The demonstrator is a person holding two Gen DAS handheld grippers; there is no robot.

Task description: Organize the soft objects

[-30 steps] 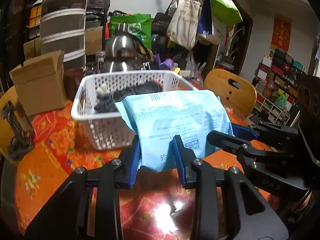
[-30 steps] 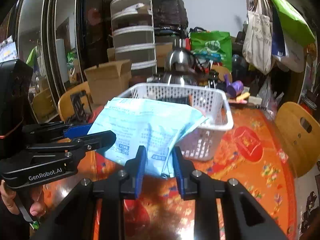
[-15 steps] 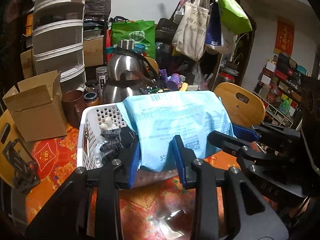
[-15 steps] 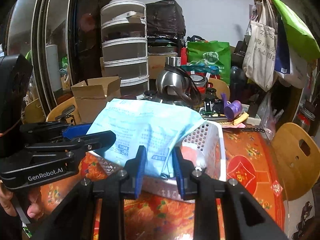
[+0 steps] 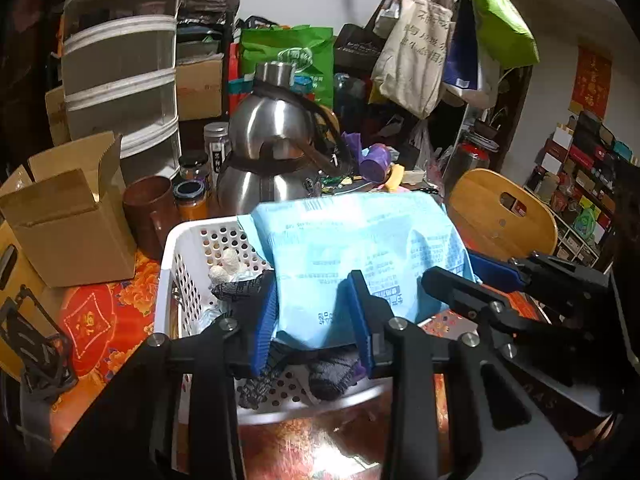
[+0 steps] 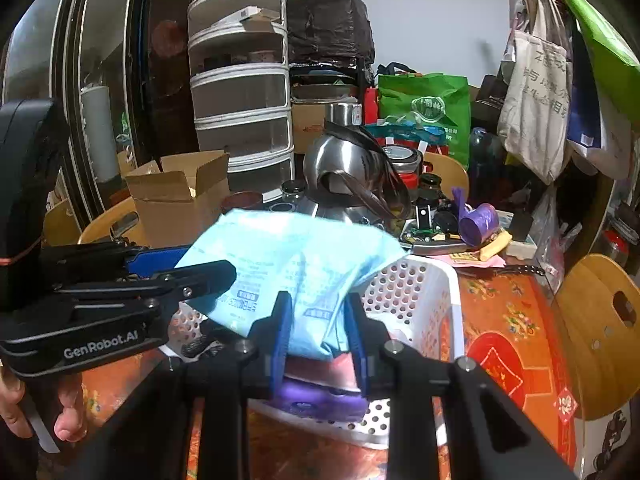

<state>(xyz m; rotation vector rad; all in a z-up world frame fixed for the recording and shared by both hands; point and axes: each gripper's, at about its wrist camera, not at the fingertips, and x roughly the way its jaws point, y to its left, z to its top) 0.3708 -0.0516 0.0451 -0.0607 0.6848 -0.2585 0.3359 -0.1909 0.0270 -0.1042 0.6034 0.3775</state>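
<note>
A light blue soft pack (image 5: 360, 248) hangs above the white perforated basket (image 5: 172, 264), held at its near edge by both grippers. My left gripper (image 5: 314, 312) is shut on the pack's left part, blue pads pressing its sides. My right gripper (image 6: 318, 320) is shut on the pack's (image 6: 296, 252) right corner over the basket (image 6: 444, 304). Each gripper also shows in the other's view: the right gripper (image 5: 460, 276) and the left gripper (image 6: 192, 264). Dark socks (image 5: 332, 376), a small white item (image 5: 226, 264) and a purple pack (image 6: 316, 400) lie in the basket.
Behind the basket stand a steel kettle (image 5: 276, 148), a brown cup (image 5: 146, 208) and small jars. An open cardboard box (image 5: 68, 216) is at the left, a wooden chair (image 5: 504, 220) at the right. The orange-red tablecloth (image 6: 508, 352) shows right of the basket.
Both grippers have carried the blue pack forward and slightly up, from in front of the basket to above it. The grips on the pack look the same.
</note>
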